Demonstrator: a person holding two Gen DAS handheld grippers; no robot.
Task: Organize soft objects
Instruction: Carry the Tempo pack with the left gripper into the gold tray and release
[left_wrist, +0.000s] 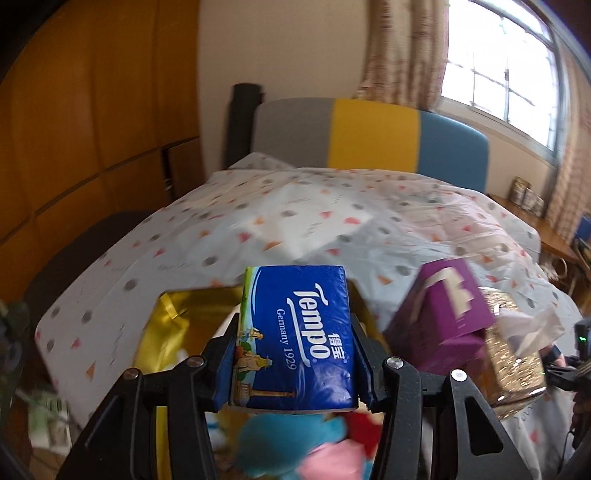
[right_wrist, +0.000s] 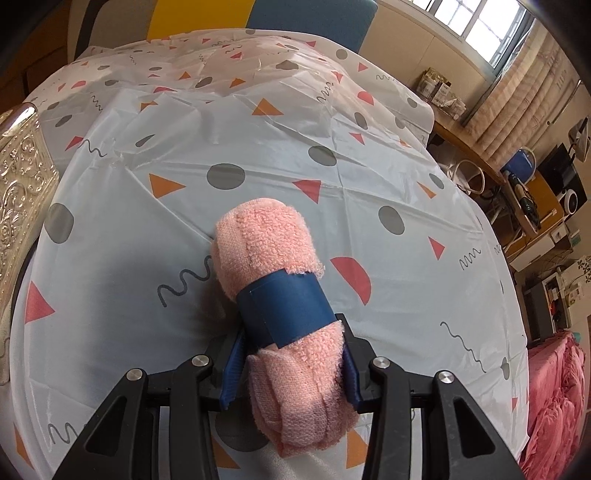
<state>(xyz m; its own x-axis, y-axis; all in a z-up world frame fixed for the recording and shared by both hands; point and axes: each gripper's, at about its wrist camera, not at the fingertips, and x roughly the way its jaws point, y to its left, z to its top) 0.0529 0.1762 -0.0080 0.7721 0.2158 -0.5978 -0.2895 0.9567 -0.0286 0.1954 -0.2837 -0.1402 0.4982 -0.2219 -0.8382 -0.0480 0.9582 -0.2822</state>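
Patterned tablecloth (right_wrist: 258, 155), one tissue pack (left_wrist: 295, 332), one rolled towel (right_wrist: 280, 295)

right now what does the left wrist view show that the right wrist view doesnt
Only the left wrist view: the left gripper clamped on a blue Tempo tissue pack, a gold bag, a purple box.
Only the right wrist view: the right gripper clamped on a rolled pink towel.
Both: the patterned tablecloth and an ornate gold tissue box.

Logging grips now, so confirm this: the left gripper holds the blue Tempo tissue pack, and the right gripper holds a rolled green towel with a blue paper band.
Wrong colour: the right wrist view shows the right gripper holding a rolled pink towel.
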